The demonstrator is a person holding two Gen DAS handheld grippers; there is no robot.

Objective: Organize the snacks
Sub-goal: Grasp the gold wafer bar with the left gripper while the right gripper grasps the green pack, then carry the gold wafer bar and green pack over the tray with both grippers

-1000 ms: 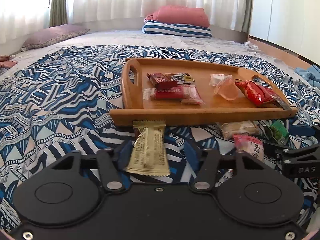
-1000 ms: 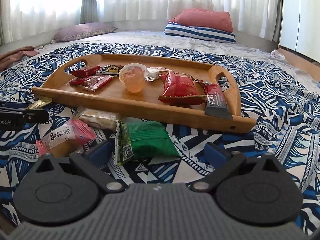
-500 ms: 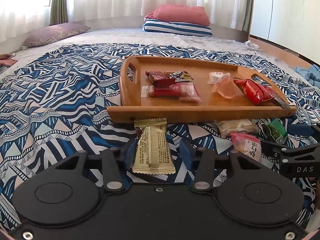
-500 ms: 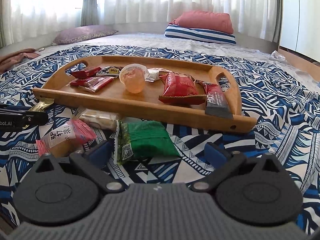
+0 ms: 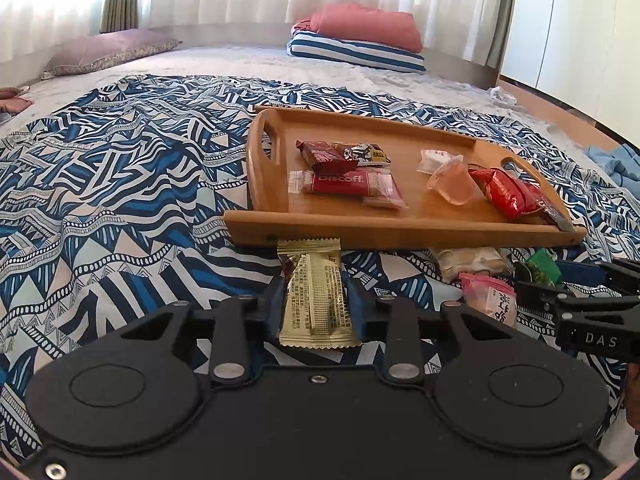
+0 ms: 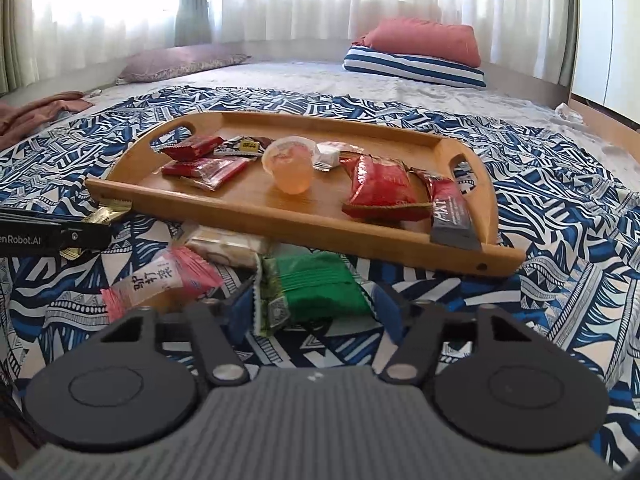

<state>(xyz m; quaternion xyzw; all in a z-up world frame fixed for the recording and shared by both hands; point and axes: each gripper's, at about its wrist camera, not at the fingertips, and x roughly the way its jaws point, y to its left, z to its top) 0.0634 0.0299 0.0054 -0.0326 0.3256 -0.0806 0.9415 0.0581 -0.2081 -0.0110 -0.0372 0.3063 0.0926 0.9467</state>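
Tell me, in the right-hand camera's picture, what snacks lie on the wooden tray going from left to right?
Dark red packet → Biscoff biscuit pack → pink jelly cup → small white wrapped sweet → red crinkly bag → grey bar resting on the tray rim.

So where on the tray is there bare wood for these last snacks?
On the wooden tray, bare wood runs along the near rim in front of the jelly cup, and along the far rail. The left end around the Biscoff pack and the right end by the red bag are crowded.
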